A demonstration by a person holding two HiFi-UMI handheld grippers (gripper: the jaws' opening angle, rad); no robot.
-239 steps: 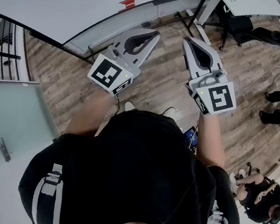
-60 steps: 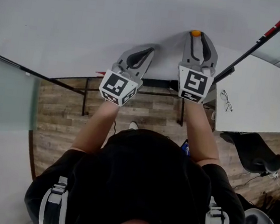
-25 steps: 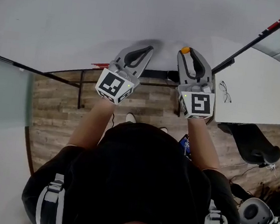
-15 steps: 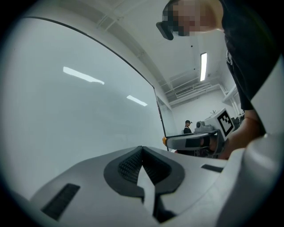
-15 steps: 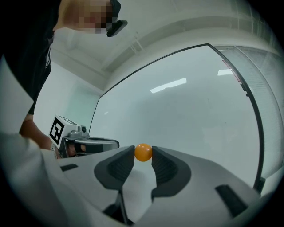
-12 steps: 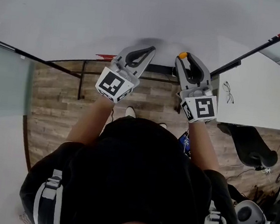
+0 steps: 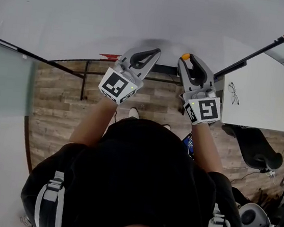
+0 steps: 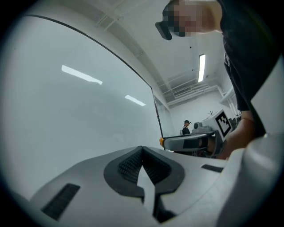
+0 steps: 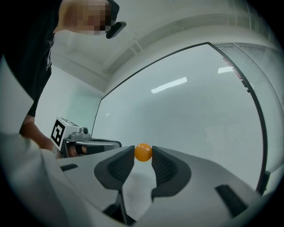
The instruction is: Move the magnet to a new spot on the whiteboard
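A small orange ball magnet sits pinched between the tips of my right gripper, which is shut on it. In the head view the magnet is near the lower edge of the whiteboard; whether it touches the board I cannot tell. My left gripper is beside it on the left, shut and empty, and points at the same board. In the left gripper view the jaws meet with nothing between them, and the magnet shows at the right gripper's tip.
A red marker lies on the board's tray below left. A white desk with a pair of glasses stands to the right, with a black chair under it. Wooden floor lies below. A person stands far off.
My right gripper has carried the magnet down the board from higher up to near its lower edge. The left gripper has shifted only slightly. Both have been nearly still over the last half second.
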